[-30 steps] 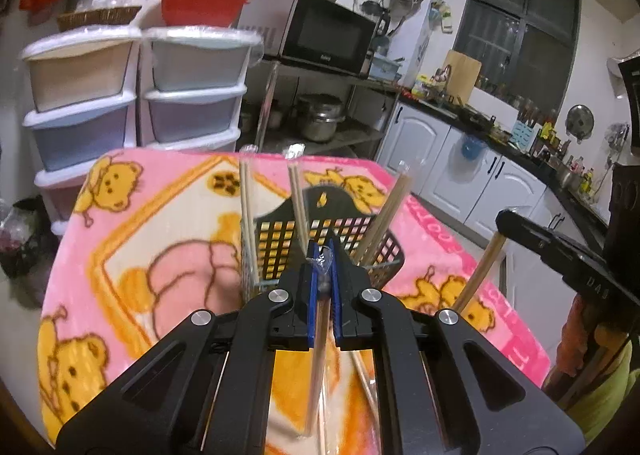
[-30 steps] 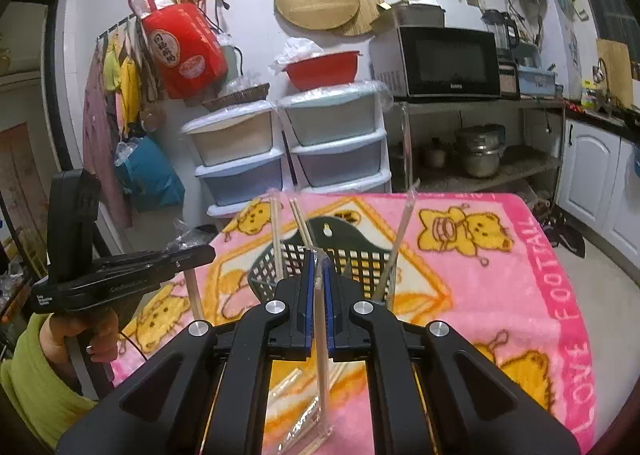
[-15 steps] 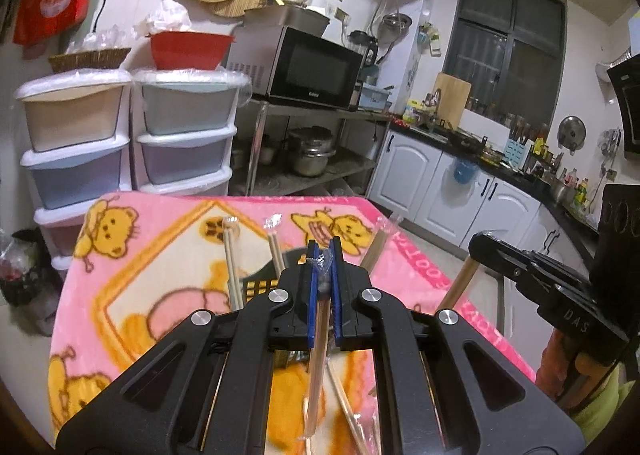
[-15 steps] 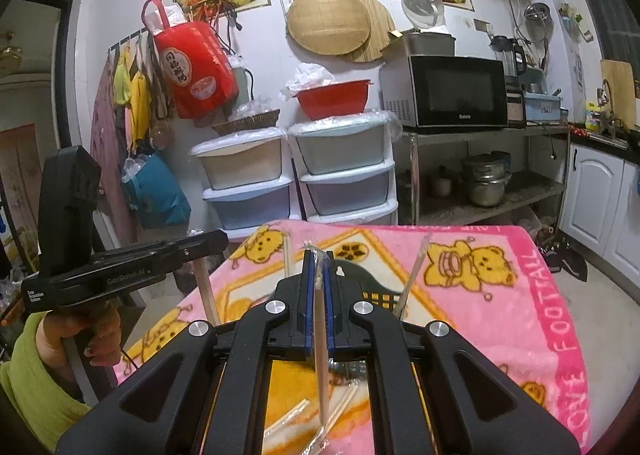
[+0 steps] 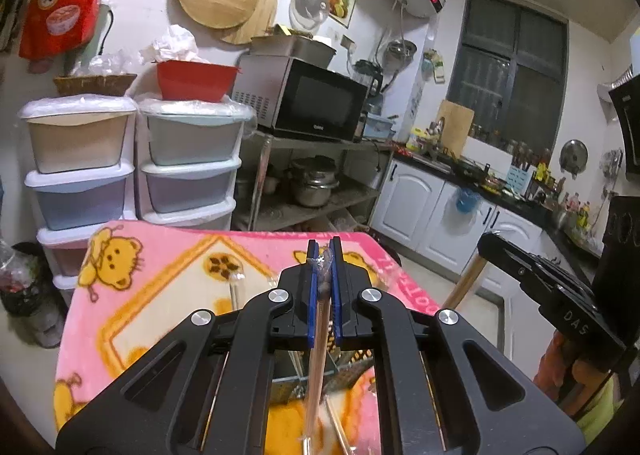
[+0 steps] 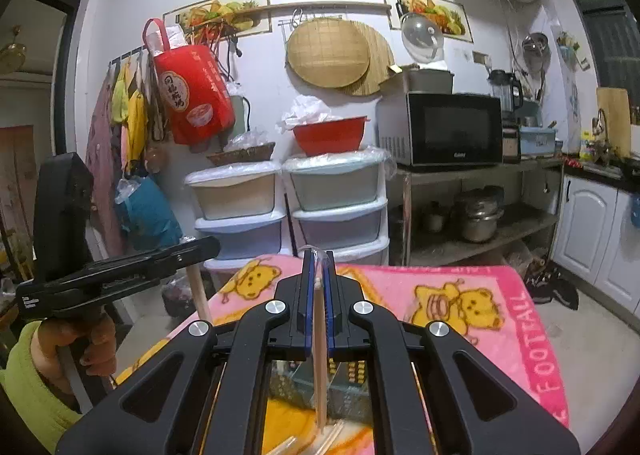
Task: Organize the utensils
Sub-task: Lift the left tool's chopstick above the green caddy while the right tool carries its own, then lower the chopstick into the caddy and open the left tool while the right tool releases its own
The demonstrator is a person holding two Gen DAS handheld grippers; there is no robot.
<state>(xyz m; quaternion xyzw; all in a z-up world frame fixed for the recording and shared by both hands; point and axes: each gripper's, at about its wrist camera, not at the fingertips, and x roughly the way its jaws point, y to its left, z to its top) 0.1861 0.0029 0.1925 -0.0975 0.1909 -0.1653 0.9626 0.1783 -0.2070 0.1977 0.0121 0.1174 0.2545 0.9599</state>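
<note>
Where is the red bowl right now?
In the right wrist view, the red bowl is up behind the table, on top of the right-hand stack of plastic drawers, just left of the microwave.

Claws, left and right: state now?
Left claw: shut on a plastic-wrapped wooden chopstick.
Right claw: shut on another wrapped wooden chopstick.

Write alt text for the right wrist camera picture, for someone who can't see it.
The right gripper is shut on a wooden chopstick in clear wrap, held upright above a black basket on a pink bear blanket. At left, the left gripper holds another chopstick. Behind are stacked drawers and a microwave.
</note>
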